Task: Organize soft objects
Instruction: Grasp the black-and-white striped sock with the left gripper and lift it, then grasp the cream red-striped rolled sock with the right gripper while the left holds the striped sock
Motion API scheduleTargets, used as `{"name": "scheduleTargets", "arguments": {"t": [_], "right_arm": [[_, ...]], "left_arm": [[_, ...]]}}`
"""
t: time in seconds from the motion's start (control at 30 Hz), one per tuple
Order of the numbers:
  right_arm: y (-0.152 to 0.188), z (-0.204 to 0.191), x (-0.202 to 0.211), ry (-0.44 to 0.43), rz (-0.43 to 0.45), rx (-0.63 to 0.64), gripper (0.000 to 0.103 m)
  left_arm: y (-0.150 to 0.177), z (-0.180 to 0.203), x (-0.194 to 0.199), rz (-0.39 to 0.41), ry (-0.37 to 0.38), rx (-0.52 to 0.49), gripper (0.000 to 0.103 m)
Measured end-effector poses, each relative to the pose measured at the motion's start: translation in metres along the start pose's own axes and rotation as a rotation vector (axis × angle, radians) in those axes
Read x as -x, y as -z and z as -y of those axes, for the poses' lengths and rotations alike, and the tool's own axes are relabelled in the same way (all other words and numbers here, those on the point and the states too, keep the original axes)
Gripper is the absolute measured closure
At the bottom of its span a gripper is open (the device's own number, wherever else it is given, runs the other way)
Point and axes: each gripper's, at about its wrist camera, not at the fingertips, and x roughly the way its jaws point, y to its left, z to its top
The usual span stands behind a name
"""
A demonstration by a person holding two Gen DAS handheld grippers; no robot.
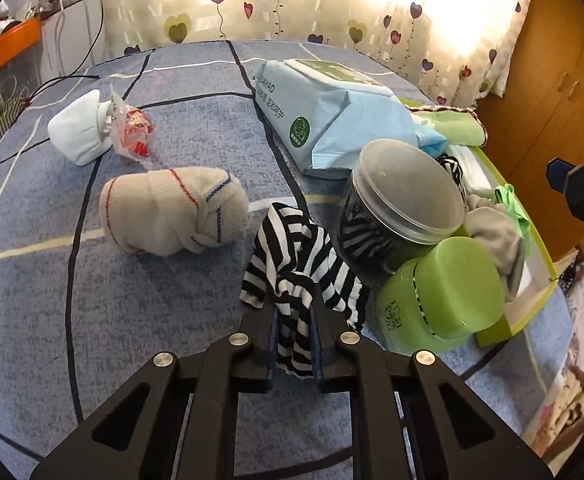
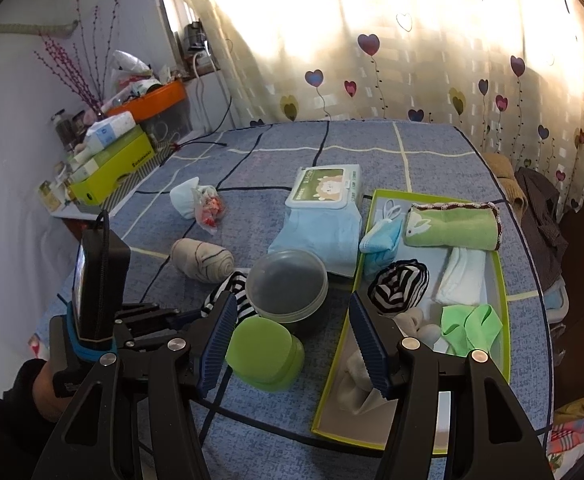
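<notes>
The left tongs (image 1: 294, 320) are pinched tight on the black-and-white striped cloth (image 1: 300, 260), which lies on the blue bedspread (image 1: 152, 300) right at their tips, so the pickup step looks in hand. The right tongs (image 2: 292, 344) hang spread and empty, the green-rimmed tray (image 2: 504, 280) of sorted cloths just beyond their right finger. Next, I judge, comes lifting the cloth clear of the dark lidded jar (image 1: 404, 200) beside it and carrying it to that tray.

Daylight poured through the heart-print curtain (image 1: 332, 12), blowing it out to white glare in both views. The bedspread (image 1: 152, 280) was evenly lit with soft shadows. Heavy fisheye bending, dark vignetted corners, and mushy, soft detail at the edges.
</notes>
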Motion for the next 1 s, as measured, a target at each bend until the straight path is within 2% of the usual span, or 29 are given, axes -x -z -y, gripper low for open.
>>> {"name": "scheduleTargets", "arguments": {"t": [0.27, 0.5, 0.7, 1.0], "right_arm": [[-0.001, -0.007, -0.001, -0.006, -0.003, 0.007, 0.045], [-0.01, -0.027, -0.011, -0.031, -0.015, 0.06, 0.045], [-0.025, -0.06, -0.043, -0.081, -0.071, 0.19, 0.045], [-0.044, -0.11, -0.116, -0.11, -0.246, 0.486, 0.045]], "left_arm": [[0.011, -0.026, 0.032, 0.048, 0.016, 0.045, 0.091], [0.016, -0.055, 0.061, 0.109, -0.017, 0.111, 0.091], [0.016, -0.081, 0.072, 0.144, -0.046, 0.172, 0.091], [0.018, -0.111, 0.077, 0.167, -0.053, 0.244, 0.091]]}}
